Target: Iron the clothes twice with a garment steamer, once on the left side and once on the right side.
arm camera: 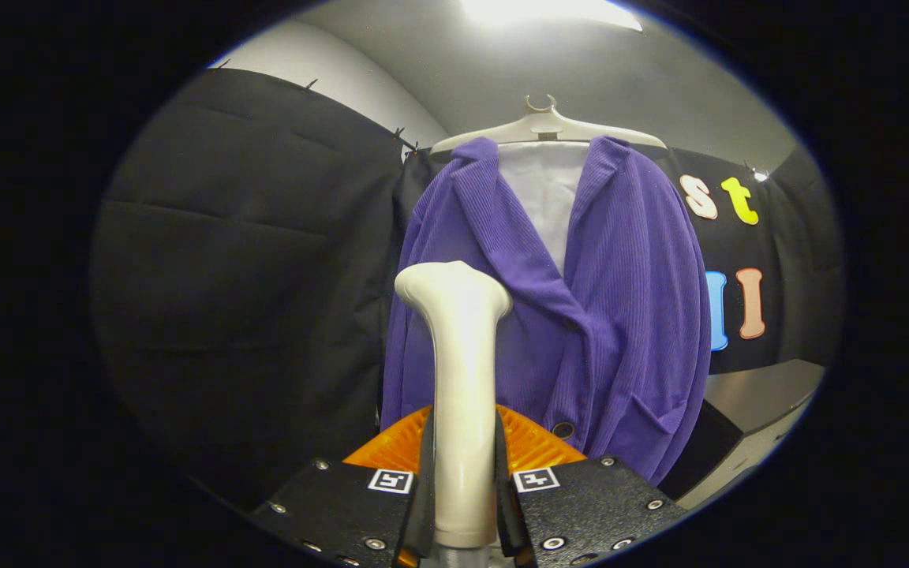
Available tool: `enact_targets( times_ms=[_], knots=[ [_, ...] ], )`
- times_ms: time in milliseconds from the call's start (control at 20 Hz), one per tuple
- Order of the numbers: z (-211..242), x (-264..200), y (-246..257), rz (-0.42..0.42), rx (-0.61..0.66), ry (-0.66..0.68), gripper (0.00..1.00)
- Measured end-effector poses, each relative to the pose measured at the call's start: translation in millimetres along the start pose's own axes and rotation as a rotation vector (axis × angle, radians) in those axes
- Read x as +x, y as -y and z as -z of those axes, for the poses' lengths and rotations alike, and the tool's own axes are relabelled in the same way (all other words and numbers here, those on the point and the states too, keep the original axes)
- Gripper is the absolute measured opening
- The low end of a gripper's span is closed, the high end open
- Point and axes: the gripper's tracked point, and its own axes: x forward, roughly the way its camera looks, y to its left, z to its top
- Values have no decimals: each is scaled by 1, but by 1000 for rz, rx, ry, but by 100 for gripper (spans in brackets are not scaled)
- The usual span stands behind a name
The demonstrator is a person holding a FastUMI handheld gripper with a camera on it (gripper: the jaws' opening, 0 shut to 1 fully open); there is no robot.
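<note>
Between closed fingers (464,481) steamer (461,379), jacket's (620,315) left edge beyond

Purple ribbed jacket (581,300) over white lining, cream garment steamer (461,379), pale hanger (547,126), black booth wall (241,260)

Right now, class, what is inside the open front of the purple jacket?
A white garment shows between the lapels of the purple jacket, both on a hanger. Its lower part is covered by the jacket. The hand-held gripper is shut on the garment steamer.

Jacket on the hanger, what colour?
Purple, ribbed jacket, seen in the gripper view beyond the steamer that the tool grips.
</note>
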Motion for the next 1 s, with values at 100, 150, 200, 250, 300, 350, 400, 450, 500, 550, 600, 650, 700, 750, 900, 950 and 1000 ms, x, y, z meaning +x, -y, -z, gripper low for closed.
enact_targets(
  times_ms=[100,150,200,250,300,350,400,450,500,550,600,650,700,750,900,950,1000],
  knots=[
    [22,-9,0,4,-1,-20,32],
    [39,-11,-1,-2,3,-50,32],
    [55,-13,0,-4,5,-76,32],
    [67,-17,1,-1,0,-86,32],
    [77,-20,2,1,-9,-103,32],
    [86,-23,3,2,-16,-119,32],
    [92,-26,4,0,-18,-123,32],
    [98,-28,4,-4,-14,-137,32],
    [105,-31,4,-8,-11,-150,32],
    [112,-33,4,-11,-9,-165,32],
    [123,-35,3,-15,-9,-186,32],
    [131,-39,3,-17,-12,-201,32],
    [140,-41,3,-17,-15,-213,32],
    [151,-43,3,-17,-17,-234,32],
    [175,-45,1,-17,-26,-273,32],
    [178,-45,1,-18,-32,-280,32],
    [182,-46,2,-18,-35,-291,32]
  ],
)
